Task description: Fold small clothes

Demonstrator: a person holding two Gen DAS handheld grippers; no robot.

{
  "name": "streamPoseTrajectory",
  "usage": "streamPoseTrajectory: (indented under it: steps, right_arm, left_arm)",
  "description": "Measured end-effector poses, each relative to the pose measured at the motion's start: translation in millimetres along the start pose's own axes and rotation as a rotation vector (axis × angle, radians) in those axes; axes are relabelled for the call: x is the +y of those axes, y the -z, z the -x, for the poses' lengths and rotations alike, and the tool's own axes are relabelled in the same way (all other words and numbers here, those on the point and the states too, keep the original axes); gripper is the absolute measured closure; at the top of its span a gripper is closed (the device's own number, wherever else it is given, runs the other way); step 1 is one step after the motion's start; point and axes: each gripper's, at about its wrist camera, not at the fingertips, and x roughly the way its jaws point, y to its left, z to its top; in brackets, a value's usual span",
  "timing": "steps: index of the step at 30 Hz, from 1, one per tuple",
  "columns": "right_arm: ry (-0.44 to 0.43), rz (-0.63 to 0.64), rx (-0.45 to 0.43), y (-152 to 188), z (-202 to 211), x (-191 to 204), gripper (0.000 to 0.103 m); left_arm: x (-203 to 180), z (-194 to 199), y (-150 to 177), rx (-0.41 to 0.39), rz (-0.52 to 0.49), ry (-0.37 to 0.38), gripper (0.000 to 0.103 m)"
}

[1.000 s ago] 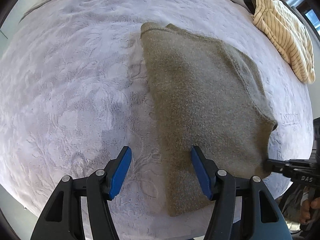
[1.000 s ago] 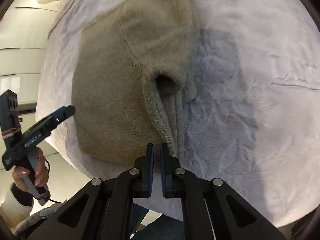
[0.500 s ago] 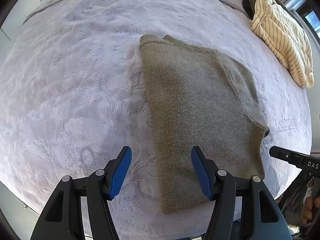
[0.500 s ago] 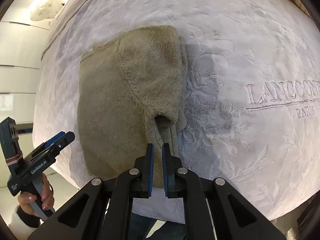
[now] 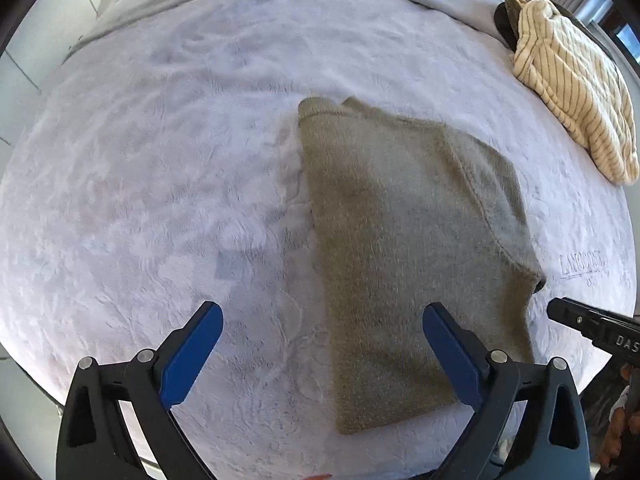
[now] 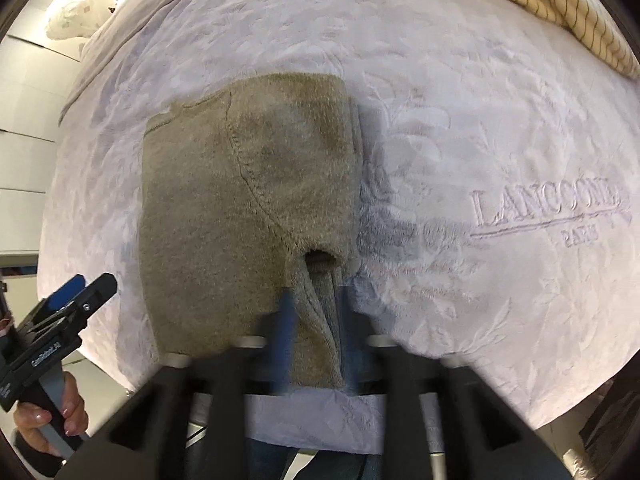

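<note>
A folded olive-tan sweater [image 5: 404, 248] lies flat on a bed [image 5: 160, 160] covered by a pale lilac embossed blanket, near the bed's front edge. The sweater forms a tall rectangle, with a sleeve folded over its body and the cuff pointing toward the front edge.

In the left wrist view, the left tongs [image 5: 322, 330] hang above the bed, pointing steeply down. Their jaws are opening and stand wide apart. One blue pad is over the bare blanket and the other over the sweater's lower part. The pads do not press on the cloth, and nothing is gripped.

In the right wrist view, the right tongs [image 6: 314, 320] are blurred by motion. Their jaws are opening, with the sleeve cuff [image 6: 320, 296] lying between the two blue pads. The pads appear clear of the cloth, so the cuff is let go.

A cream striped garment [image 5: 576, 92] sits heaped at the far right corner of the bed, well apart from the sweater. Raised lettering [image 6: 548, 208] is stamped into the blanket to the right of the sweater. A person's hand [image 6: 52, 420] holds the left tongs' handle at the lower left of the right wrist view.
</note>
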Motion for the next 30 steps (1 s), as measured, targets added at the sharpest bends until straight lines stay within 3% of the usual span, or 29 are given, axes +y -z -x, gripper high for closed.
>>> streamPoseTrajectory:
  steps: [2, 4, 10, 12, 30]
  right_arm:
    - [0.013, 0.004, -0.024, -1, 4, 3, 0.029]
    - [0.037, 0.018, -0.036, -3, 6, 7, 0.029]
    - [0.109, 0.044, -0.068, -6, 11, 13, 0.014]
    - [0.131, 0.058, -0.077, -7, 12, 16, 0.0]
    - [0.161, 0.074, -0.087, -4, 16, 26, 0.0]
  left_arm:
    - [0, 1, -1, 0.003, 0.002, 0.006, 0.003]
    - [1, 1, -2, 0.003, 0.006, 0.006, 0.003]
    - [-4, 3, -1, -0.003, -0.005, -0.011, 0.003]
    - [-5, 4, -1, -0.006, -0.008, -0.019, 0.003]
    - [-7, 10, -3, -0.012, -0.004, -0.082, 0.003]
